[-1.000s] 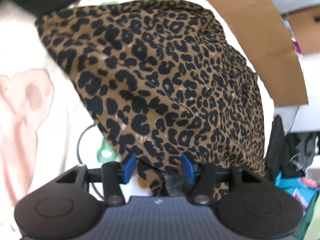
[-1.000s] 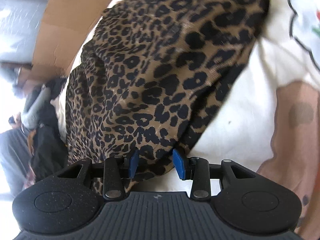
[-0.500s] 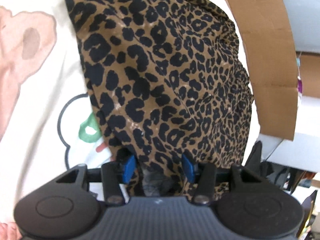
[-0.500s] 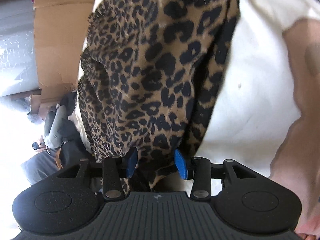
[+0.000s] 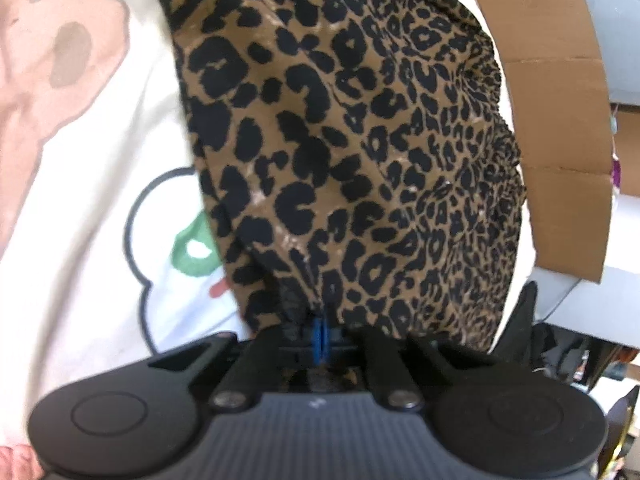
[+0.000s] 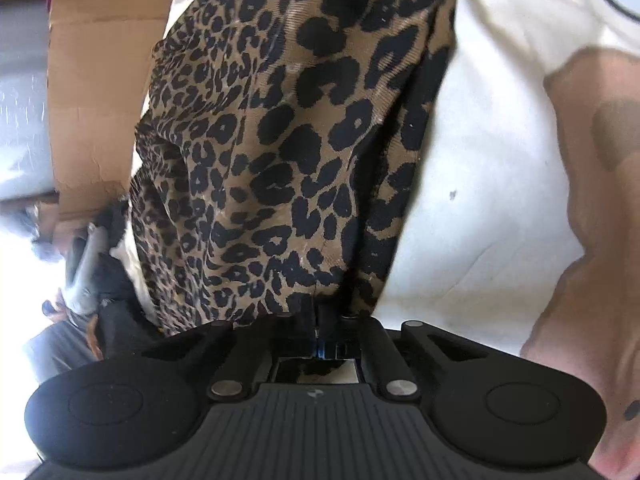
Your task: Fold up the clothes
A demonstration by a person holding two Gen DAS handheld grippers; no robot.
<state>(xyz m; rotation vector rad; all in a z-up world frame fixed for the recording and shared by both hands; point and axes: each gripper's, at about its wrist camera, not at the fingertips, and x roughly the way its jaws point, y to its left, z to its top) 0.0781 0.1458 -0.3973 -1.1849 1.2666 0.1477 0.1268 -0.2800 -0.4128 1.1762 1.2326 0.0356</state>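
- Half a second ago both sets of blue pads stood apart around the cloth; now the left gripper (image 5: pixel 321 334) and the right gripper (image 6: pixel 326 334) are each clenched on an edge of the leopard-print garment (image 5: pixel 340 140).
- With both edges pinched, I judge the cloth ready to be lifted or carried over for a fold.
- The garment runs from 6 o'clock towards 12 over a white cartoon-print sheet (image 5: pixel 80 240).
- A cardboard box (image 5: pixel 560 120) sits at 2 o'clock; its contents are hidden.
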